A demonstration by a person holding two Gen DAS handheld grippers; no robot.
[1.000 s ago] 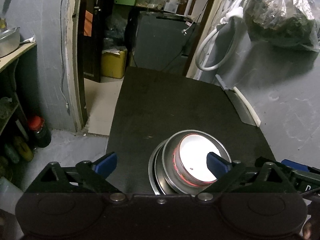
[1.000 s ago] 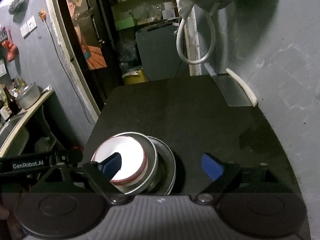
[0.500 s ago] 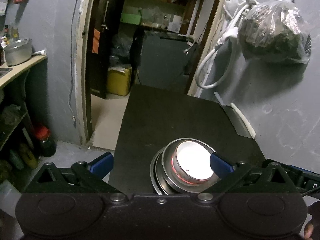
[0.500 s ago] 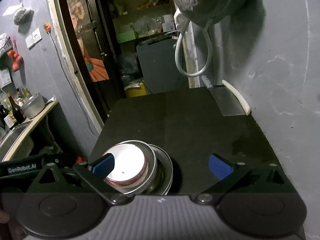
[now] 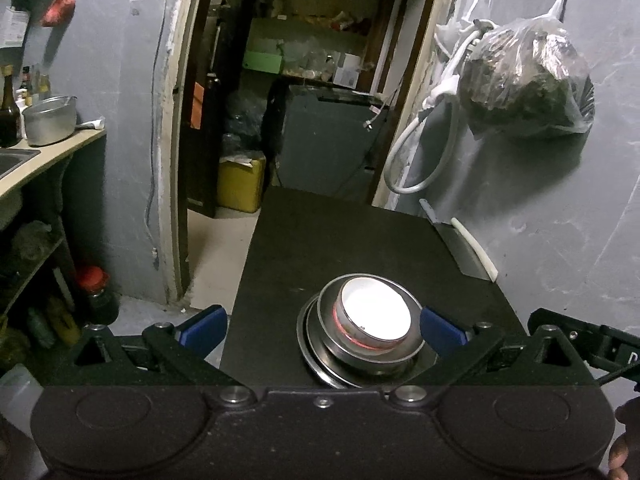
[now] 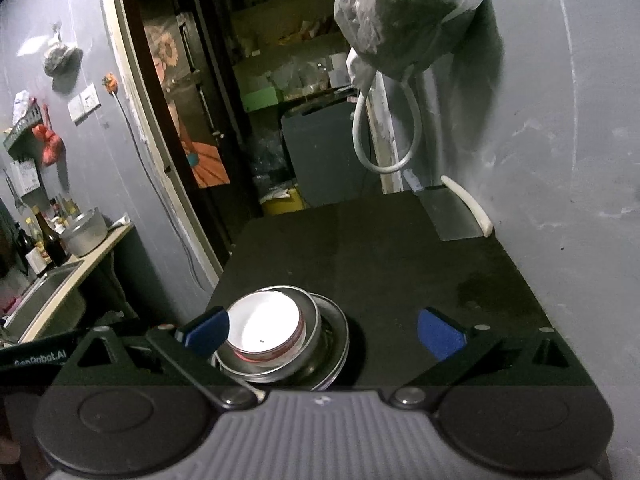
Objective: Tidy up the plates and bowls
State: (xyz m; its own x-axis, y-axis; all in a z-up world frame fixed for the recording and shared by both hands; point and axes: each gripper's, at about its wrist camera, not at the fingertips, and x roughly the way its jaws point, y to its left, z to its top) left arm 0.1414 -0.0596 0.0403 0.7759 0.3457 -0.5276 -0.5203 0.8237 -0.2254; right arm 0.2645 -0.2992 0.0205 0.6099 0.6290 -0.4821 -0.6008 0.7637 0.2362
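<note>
Scene: We look down on a dark bench set against a grey wall, a doorway beyond its far end.
Stack: A white bowl sits nested in a steel bowl, which rests on steel plates, all at the near edge of the bench.
Left hand-held gripper: We see its jaws spread wide and empty; the stack lies just ahead, toward the right blue pad, which shows close by the steel rim without clear contact.
Right hand-held gripper: Its jaws have just been opening and now stand wide, nothing between them; the white bowl lies ahead and to the left, beside the left pad.
Key relation: We judge both hands about equally near, flanking the stack, left gripper on its left, right gripper on its right.
Axis: The stack is round, so no long axis governs approach.
Progress: We judge the pieces nested and released.
Elsewhere: A cleaver lies far right on the bench, well apart.
</note>
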